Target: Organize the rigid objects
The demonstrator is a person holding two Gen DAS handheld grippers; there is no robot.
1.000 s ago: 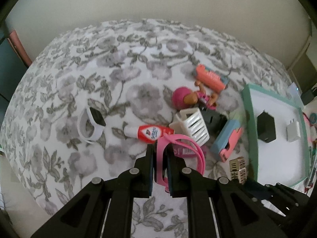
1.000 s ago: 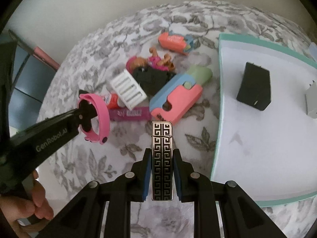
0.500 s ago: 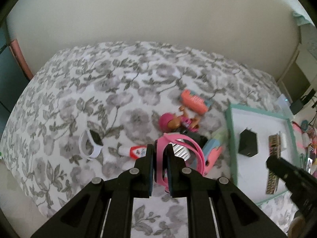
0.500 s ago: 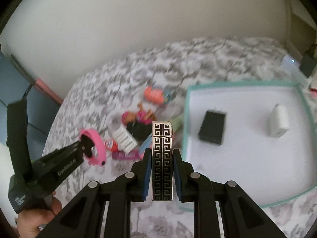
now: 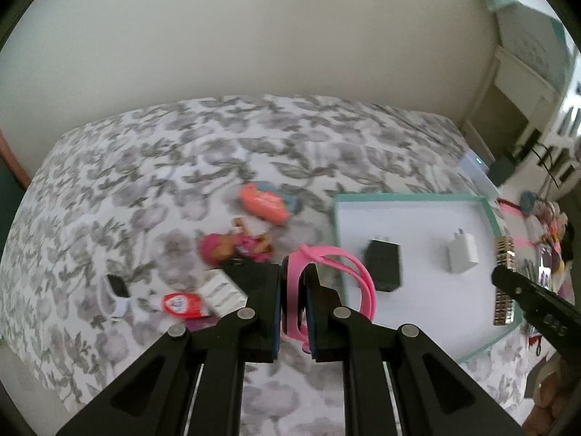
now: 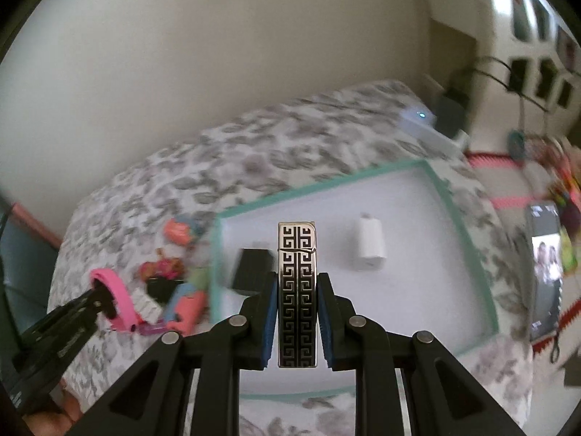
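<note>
My left gripper [image 5: 293,279] is shut on a pink watch band [image 5: 337,272] and holds it in the air, left of the teal-rimmed white tray [image 5: 410,198]. My right gripper [image 6: 297,290] is shut on a patterned black-and-silver lighter [image 6: 297,290], held upright above the tray [image 6: 326,183]. The lighter also shows in the left wrist view [image 5: 504,279] at the tray's right side. A black charger [image 5: 384,264] and a white charger [image 5: 461,252] lie in the tray. The left gripper with the pink band shows in the right wrist view [image 6: 116,298].
On the floral bedspread [image 5: 145,167] lie a doll [image 5: 232,245], an orange toy [image 5: 263,205], a white comb-like piece [image 5: 223,290], a red-capped tube [image 5: 179,305] and a white watch [image 5: 116,292]. A phone [image 6: 546,269] and clutter lie right of the tray.
Both grippers have risen and moved right, towards the tray, each still holding its object. The lighter is now over the tray's middle.
</note>
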